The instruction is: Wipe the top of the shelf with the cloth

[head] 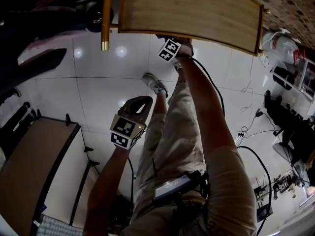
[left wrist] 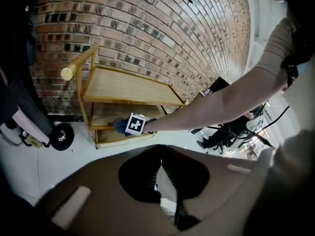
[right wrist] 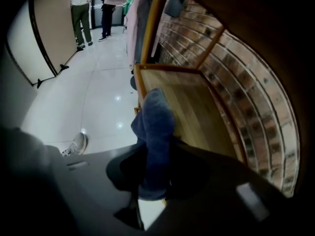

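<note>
- Closest in, the left gripper hangs low by the person's leg, jaws pressed together on nothing, well clear of the action.
- The right gripper is out ahead, clenched firmly on the blue cloth. A fat fold bulges past the jaws, and that fold is the wiping face.
- Where is the cloth? Down at a lower tier of the wooden shelf, at its near corner. From the left gripper view it sits plainly below the shelf top, so the wipe itself looks not yet begun.
- To do it well, I'd say lift the cloth clear of the frame first, then lay the fold flat on the top. Draw long overlapping passes along the grain, with the cloth touching the wood and not the jaw tips.
- Watch the edges. The top looks to have a raised rim, so run the fold right into the corners. The handle bar juts out at one end and could catch the cloth.
- Room to move is generous on the near side, all open white floor. A folded table stands well off to the left.
- Farthest back, the brick wall sits just behind the shelf. Strokes toward it should stop short.
</note>
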Demonstrator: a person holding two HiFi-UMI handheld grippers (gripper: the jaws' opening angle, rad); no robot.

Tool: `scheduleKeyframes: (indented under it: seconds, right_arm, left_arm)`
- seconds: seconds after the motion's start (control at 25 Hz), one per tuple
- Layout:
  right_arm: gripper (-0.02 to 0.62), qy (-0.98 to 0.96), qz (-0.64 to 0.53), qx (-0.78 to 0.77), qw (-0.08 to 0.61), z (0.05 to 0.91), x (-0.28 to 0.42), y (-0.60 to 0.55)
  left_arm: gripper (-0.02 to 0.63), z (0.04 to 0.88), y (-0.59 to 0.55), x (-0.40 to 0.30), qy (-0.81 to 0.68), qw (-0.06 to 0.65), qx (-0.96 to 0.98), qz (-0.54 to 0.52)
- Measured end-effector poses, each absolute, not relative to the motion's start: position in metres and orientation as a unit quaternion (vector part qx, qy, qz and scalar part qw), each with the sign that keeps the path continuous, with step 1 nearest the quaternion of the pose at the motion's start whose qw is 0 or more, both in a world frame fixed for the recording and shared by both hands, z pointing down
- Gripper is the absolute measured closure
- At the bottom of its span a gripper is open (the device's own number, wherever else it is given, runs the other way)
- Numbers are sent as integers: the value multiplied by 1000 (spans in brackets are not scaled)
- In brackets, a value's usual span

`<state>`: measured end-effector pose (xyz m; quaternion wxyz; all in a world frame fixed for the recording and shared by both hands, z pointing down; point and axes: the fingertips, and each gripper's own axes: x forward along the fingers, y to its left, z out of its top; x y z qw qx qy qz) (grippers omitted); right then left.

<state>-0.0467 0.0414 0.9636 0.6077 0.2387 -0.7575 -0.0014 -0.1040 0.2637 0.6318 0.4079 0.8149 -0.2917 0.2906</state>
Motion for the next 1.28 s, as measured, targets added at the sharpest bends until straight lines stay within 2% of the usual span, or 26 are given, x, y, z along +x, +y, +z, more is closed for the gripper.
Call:
scheduleKeyframes:
  seconds: [0.4,0.68,0.96,1.12,1.28]
  right_arm:
    - [508,-724,-5,274,633,964,130,60]
    - [508,-712,-29,261,651,962,202,66]
    - [508,-667,-4,308,678,960,291,78]
    - [511,-629,50,358,688,960,337,81]
    - [512,-635,99,373,669,948,346,93]
  left_arm:
    - [606,650,269,-49,-240,401,829,307]
    - [606,671,247,-2,-221,398,834,312]
    - [606,670,221,34,-227,399,836,301]
    - [606,673,211,46,-233,398,835,301]
    - [606,674,204,57,-242,397,831,304]
